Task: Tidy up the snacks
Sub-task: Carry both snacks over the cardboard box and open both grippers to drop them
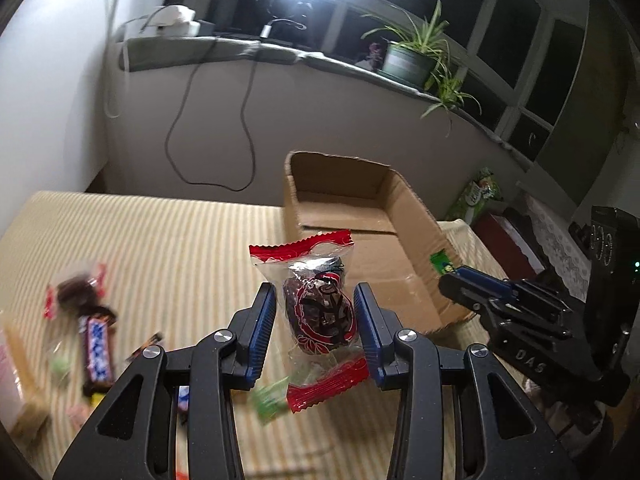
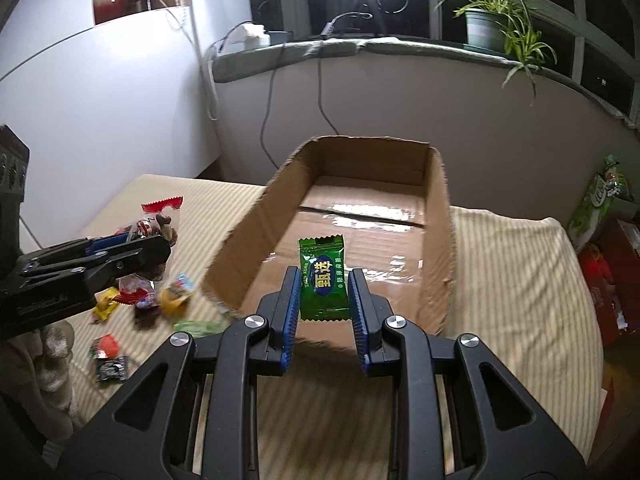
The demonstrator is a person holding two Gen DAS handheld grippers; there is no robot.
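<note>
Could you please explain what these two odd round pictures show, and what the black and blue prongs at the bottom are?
There is no robot here: a person holds a two-finger tool in each hand, and a fisheye camera on each looks along its fingers. One picture is from the left tool, the other from the right tool. The left one grips a clear packet with red ends and a dark snack inside. The right one grips a green candy above an open cardboard box, which looks empty. The box stands on a striped cloth. More wrapped snacks lie loose on the cloth, left of the box. Each tool also shows at the edge of the other's picture.
</note>
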